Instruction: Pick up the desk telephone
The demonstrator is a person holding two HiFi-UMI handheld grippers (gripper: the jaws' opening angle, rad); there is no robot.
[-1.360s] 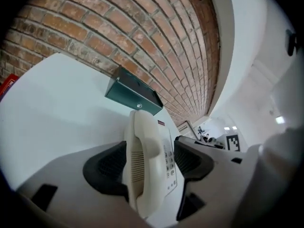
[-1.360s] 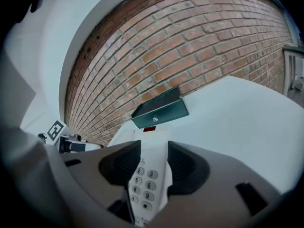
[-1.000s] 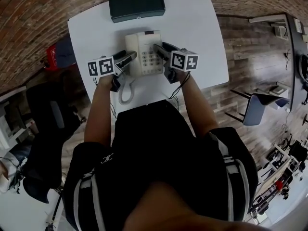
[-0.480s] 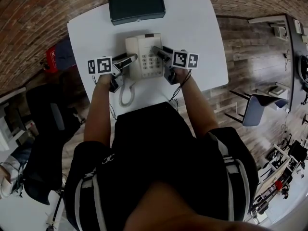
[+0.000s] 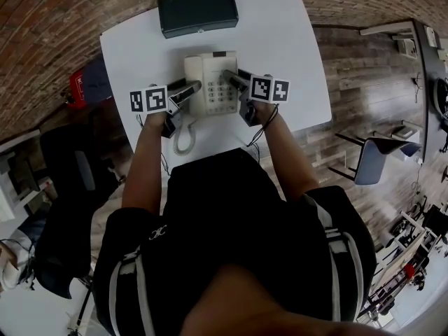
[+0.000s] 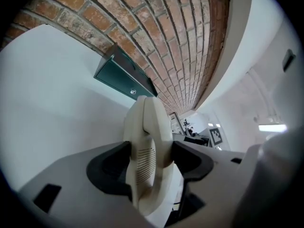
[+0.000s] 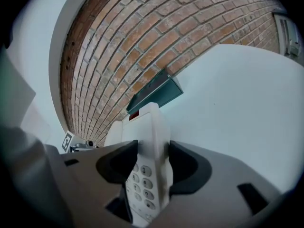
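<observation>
While the phone [image 5: 210, 82] is lying in the middle of the white table [image 5: 287, 40], on the near side of a dark green box [image 5: 197, 9], both grippers are holding it. The left gripper [image 5: 190, 87] is closing its jaws on the handset [image 6: 148, 146] at the phone's left side, and both pads are touching it. The right gripper [image 5: 231, 77] is clamping the phone's right edge, next to the keypad [image 7: 140, 179].
</observation>
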